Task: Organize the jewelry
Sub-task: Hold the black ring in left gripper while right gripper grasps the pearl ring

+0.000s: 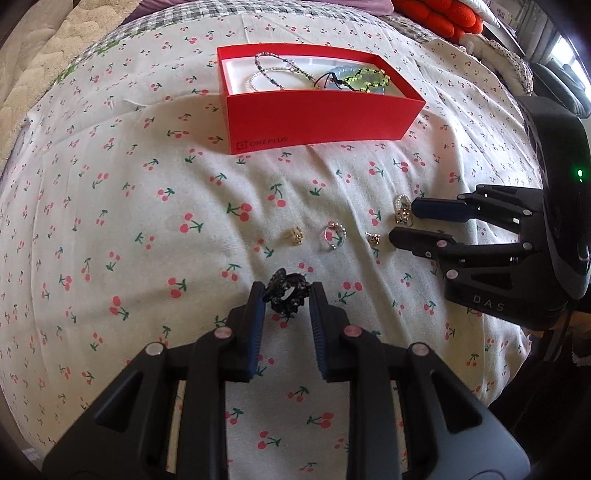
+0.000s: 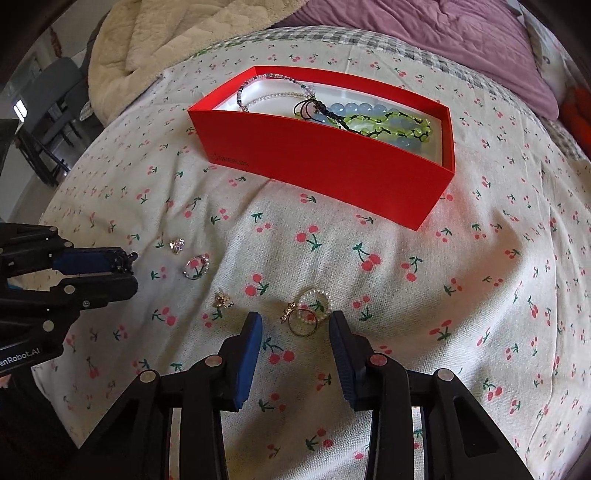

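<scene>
A red box [image 1: 321,118] [image 2: 332,173] on the cherry-print cloth holds several bead bracelets [image 1: 365,79] [image 2: 384,122]. My left gripper [image 1: 287,295] is open around a black beaded ring [image 1: 286,293], which lies between its tips; in the right wrist view the gripper [image 2: 123,269] shows at the left edge. My right gripper [image 2: 295,321] [image 1: 402,219] is open, with a pearl ring and a gold ring [image 2: 312,308] [image 1: 402,210] lying between its tips. Two gold earrings [image 1: 295,235] [image 1: 373,239] and a beaded ring [image 1: 334,236] [image 2: 195,266] lie on the cloth.
A cream blanket [image 2: 166,40] and a purple quilt [image 2: 443,40] lie behind the box. Red cushions [image 1: 443,18] sit at the far right. A chair [image 2: 48,122] stands beyond the bed's left edge.
</scene>
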Demonstrator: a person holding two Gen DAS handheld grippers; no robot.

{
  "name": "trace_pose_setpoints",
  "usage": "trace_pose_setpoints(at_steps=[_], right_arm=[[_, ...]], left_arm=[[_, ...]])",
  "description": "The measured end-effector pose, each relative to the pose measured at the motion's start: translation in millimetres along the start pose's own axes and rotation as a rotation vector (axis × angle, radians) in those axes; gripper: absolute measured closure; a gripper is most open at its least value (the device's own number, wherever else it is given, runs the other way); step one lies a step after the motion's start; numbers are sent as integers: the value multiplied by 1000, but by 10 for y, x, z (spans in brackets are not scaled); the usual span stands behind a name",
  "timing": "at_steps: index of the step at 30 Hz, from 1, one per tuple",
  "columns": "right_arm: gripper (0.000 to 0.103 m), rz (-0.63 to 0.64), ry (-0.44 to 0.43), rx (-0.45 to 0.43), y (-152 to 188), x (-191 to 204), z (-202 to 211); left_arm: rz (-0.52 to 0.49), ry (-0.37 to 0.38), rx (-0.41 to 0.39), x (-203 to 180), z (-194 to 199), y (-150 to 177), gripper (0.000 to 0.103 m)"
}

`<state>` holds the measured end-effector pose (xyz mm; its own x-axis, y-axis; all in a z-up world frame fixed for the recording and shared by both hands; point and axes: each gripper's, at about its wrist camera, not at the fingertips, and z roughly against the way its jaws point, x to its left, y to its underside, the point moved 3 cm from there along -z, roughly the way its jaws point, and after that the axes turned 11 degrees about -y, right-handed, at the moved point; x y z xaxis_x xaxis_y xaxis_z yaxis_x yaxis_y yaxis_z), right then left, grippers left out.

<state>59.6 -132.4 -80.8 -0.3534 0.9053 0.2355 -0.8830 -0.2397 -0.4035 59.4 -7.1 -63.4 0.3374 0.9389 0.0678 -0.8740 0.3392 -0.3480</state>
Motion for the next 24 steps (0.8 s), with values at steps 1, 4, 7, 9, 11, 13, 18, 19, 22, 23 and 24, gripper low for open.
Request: trace_pose_setpoints(at_steps=[1,4,7,9,11,13,18,19,22,23,24], right_arm=[[65,8,3,1,-6,11,-2],[70,27,4,0,-31,60,-38],[82,47,-5,2,-20,82,-42],[82,62,-7,4,15,92,-28],[82,78,-5,3,35,110,-21],[82,80,-8,1,81,114,8],[82,71,-26,5,148,107,106],[82,71,-29,3,154,107,128],[82,67,-29,2,171,123,187],[82,59,-17,11,168,112,201],[82,44,-10,19,166,95,216]], left_arm=[[1,0,3,4,-7,5,77],[0,-2,7,-10,-20,10,77],[-2,-1,5,-16,-20,4,77],[5,-3,2,-9,-16,-2,77],[12,-3,0,1,-13,-9,77],[17,-4,-2,8,-10,-17,77],[31,-4,-7,42,13,-25,77],[35,-4,-9,53,17,-27,77],[49,-2,-14,83,39,-51,77],[53,-1,-17,95,50,-63,77],[57,0,-19,101,59,-79,77]])
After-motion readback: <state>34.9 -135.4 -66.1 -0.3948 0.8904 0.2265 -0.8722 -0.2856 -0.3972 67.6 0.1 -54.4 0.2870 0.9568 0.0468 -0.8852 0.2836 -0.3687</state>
